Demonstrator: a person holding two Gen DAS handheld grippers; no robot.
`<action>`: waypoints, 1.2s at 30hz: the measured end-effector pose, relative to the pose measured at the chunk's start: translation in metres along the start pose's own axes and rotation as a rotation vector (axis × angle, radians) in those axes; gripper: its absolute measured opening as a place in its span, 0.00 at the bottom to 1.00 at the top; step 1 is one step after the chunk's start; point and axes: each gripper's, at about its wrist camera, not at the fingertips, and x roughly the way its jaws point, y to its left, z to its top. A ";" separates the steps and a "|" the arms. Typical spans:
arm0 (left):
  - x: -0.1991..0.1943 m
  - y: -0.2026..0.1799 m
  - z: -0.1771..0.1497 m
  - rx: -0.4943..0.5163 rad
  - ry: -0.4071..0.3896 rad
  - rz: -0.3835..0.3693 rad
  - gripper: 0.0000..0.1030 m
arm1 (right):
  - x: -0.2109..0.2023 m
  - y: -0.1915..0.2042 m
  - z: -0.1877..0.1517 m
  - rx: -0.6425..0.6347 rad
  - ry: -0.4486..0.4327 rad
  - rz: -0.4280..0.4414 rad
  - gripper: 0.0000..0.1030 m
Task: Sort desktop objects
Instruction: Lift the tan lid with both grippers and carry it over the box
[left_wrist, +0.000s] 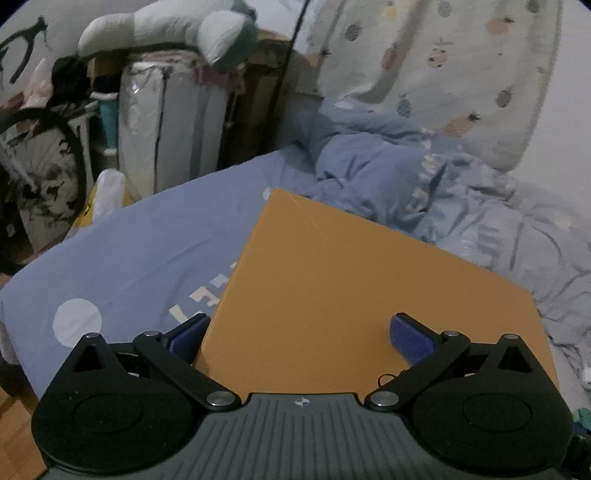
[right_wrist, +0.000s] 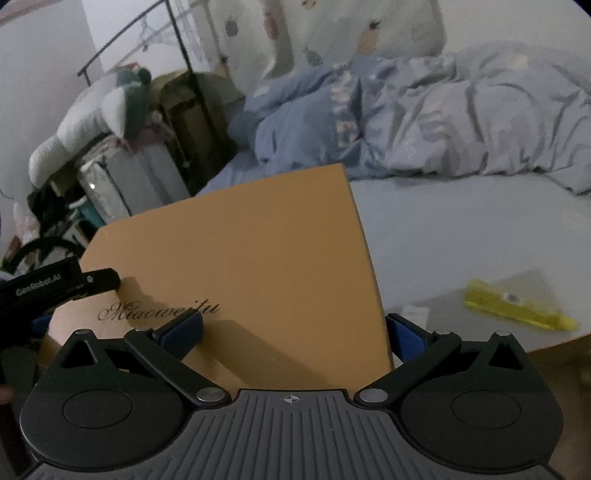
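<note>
A flat orange box (left_wrist: 332, 295) lies on the blue bedsheet (left_wrist: 140, 251), with the script word "Miaoweitu" on its top (right_wrist: 159, 310). My left gripper (left_wrist: 299, 334) is open wide at the box's near left corner. Its left finger (left_wrist: 188, 336) hangs off the box's left edge and its right finger (left_wrist: 410, 339) is over the lid. My right gripper (right_wrist: 291, 334) is also open, straddling the box's right edge (right_wrist: 373, 280). Its left finger (right_wrist: 181, 330) is over the lid and its right finger (right_wrist: 404, 339) is beyond the edge. Neither holds anything.
A yellow bar-shaped item (right_wrist: 517, 306) lies on the sheet to the right of the box, with a small white item (right_wrist: 417, 314) near it. A crumpled blue duvet (left_wrist: 424, 184) sits behind the box. Bags, a bicycle wheel (left_wrist: 44, 155) and a plush toy (left_wrist: 177, 33) crowd the far left.
</note>
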 end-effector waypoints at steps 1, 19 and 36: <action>-0.005 -0.005 -0.001 0.006 -0.006 -0.006 1.00 | -0.008 -0.004 0.001 0.005 -0.009 -0.003 1.00; -0.080 -0.084 -0.040 0.064 -0.021 -0.122 1.00 | -0.145 -0.072 -0.024 0.057 -0.119 -0.110 1.00; -0.130 -0.150 -0.086 0.138 -0.012 -0.190 1.00 | -0.234 -0.142 -0.064 0.115 -0.161 -0.170 1.00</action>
